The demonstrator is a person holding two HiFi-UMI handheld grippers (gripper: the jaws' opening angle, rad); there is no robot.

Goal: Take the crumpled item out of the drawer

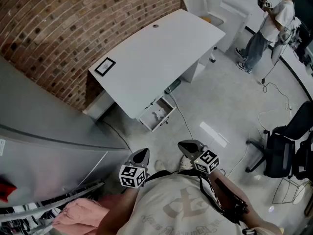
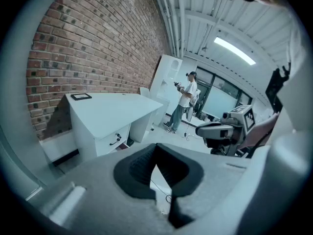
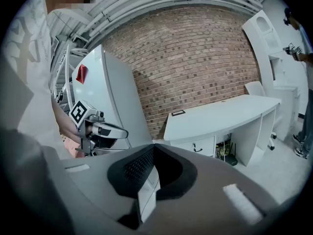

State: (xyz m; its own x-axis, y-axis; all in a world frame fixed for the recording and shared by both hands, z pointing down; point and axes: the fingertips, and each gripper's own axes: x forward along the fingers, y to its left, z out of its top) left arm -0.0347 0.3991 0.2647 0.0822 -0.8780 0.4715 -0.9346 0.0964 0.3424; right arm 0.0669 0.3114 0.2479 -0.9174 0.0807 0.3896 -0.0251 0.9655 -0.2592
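A white desk (image 1: 156, 58) stands against the brick wall, some way ahead of me. Under its near edge a drawer (image 1: 166, 118) is pulled open, and a pale crumpled item (image 1: 157, 114) lies inside. My left gripper (image 1: 141, 156) and right gripper (image 1: 190, 148) are held close to my body, far short of the drawer, both shut and holding nothing. In the left gripper view the shut jaws (image 2: 156, 147) face the desk (image 2: 110, 111). In the right gripper view the shut jaws (image 3: 154, 150) also face the desk (image 3: 220, 114); the drawer's inside is hidden there.
A large grey cabinet (image 1: 39, 146) fills the left. A black office chair (image 1: 283, 148) stands at the right. A person (image 1: 271, 18) stands at the far right by a white chair (image 1: 200, 4). A cable (image 1: 183, 116) runs across the floor from the desk.
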